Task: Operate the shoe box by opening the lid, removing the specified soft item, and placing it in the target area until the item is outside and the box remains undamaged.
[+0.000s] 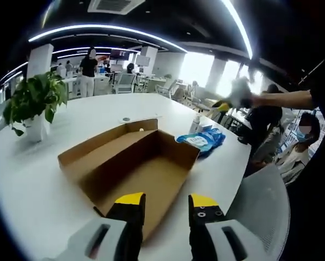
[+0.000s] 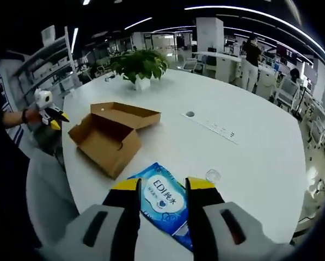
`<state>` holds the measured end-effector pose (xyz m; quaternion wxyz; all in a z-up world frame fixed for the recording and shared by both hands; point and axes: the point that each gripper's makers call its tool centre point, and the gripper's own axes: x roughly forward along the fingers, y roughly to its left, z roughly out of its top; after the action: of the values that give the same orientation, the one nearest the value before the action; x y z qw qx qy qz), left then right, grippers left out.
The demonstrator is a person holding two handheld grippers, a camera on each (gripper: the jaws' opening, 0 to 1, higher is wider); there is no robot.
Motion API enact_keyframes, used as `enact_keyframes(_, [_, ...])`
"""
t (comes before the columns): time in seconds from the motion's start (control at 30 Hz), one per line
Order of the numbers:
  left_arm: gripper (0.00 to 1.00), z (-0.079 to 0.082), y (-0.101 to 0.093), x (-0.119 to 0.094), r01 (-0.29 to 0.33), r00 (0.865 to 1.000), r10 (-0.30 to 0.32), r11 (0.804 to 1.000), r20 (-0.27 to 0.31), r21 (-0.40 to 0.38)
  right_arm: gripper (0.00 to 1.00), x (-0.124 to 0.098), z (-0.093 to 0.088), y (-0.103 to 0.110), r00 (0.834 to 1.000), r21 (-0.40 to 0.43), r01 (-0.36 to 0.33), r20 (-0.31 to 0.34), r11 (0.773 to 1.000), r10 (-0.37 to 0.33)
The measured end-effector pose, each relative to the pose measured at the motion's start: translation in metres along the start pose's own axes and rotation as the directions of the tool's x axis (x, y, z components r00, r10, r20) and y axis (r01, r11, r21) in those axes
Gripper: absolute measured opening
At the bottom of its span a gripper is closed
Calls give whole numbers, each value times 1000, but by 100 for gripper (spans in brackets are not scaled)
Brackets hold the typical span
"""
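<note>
While its yellow-tipped jaws stand apart with nothing between them, the left gripper (image 1: 166,209) hovers over the near end of the shoe box (image 1: 130,166), angled down toward the brown floor of the box. In the right gripper view this same gripper (image 2: 47,113) is seen small, held out on a forearm at the table edge beside the box (image 2: 110,133). The box lies open on the white tabletop (image 1: 31,179), its lid folded back flat alongside it, and its inside looks bare.

Likewise parted and empty, the right gripper (image 2: 162,204) hangs low over the blue wipes pack (image 2: 165,204), which lies flat on the tabletop outside the box, near the table edge closest to that camera; the pack shows through the gap between the jaws, though whether the tips touch it cannot be told. In the left gripper view the pack (image 1: 202,140) sits just beyond the box's far corner, and the right gripper (image 1: 235,97) appears blurred on an outstretched arm above it.

A potted plant (image 1: 34,103) stands further along the tabletop, well apart from the box.
</note>
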<state>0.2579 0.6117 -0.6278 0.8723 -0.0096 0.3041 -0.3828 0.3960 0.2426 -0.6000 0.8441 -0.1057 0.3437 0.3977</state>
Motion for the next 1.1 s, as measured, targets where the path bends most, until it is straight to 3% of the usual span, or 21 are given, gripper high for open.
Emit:
enact_keyframes(0.3, [32,-5,6,-8,-21,1000,21,1000,7,-15,29,12,-3,22,999,-14,-40,-30,999,39])
enact_keyframes(0.47, [32,1,11,-12,-28,998,31,998,49,-58,29,16,-1,27,998,-16,-57,-40,998,56])
enact_keyframes(0.63, [33,1,29,-15,-118,991,123,989,59,-85,28,18,0,27,997,-15,-59,-40,998,58])
enact_keyframes(0.73, [33,-5,54,-18,-233,970,239,966,43,-114,28,18,2,29,998,-14,-61,-34,998,61])
enact_keyframes(0.8, [34,-9,63,-19,-267,959,279,947,43,-181,28,18,3,29,998,-10,-63,-30,998,62])
enact_keyframes(0.83, [36,-10,72,-20,-288,948,312,927,68,-240,29,19,3,29,998,-9,-63,-27,998,63])
enact_keyframes(0.93, [37,-23,91,-23,-361,919,392,877,36,-318,28,20,4,31,998,-2,-66,-19,998,66])
enact_keyframes(1.0, [37,-35,97,-20,-393,911,413,854,-15,-341,28,21,3,32,997,1,-68,-20,998,68])
enact_keyframes(1.1, [37,-42,96,-8,-388,915,402,845,-41,-367,28,22,3,33,998,12,-69,-12,998,69])
